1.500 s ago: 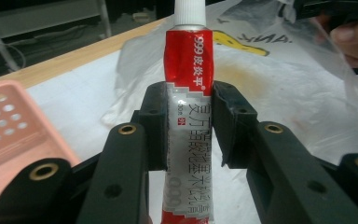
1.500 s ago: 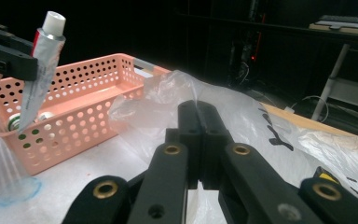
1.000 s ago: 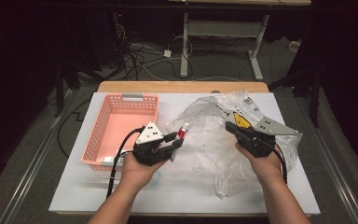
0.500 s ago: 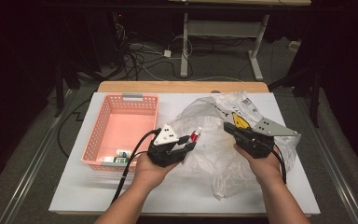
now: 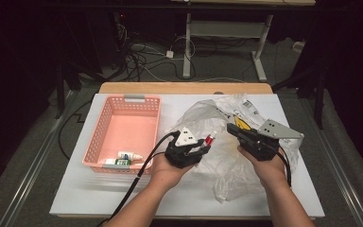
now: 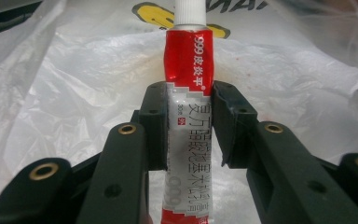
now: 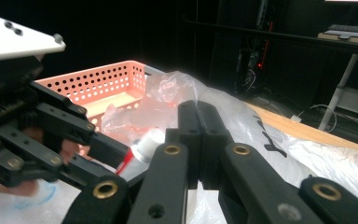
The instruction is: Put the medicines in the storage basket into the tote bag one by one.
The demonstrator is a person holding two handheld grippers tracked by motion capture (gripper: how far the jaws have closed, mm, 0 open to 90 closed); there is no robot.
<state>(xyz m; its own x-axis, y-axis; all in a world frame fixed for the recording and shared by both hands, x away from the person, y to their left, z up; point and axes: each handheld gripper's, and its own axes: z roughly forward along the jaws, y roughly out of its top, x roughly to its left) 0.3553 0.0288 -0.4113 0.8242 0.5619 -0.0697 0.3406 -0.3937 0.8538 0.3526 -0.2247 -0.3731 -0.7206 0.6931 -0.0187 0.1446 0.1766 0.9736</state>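
The tabletop (image 5: 75, 194) is a white board with a strip of bare wood showing along its far edge, seen from above in the high view. On its left half stands a pink perforated basket (image 5: 144, 101), long side running away from the person, with a grey handle at each short end; its near end holds two small bottles lying on their sides. To the right of the basket, a crumpled clear plastic bag (image 5: 227, 177) spreads across the middle and right of the tabletop, reaching from near the far edge down toward the near edge. The front left corner is bare white.
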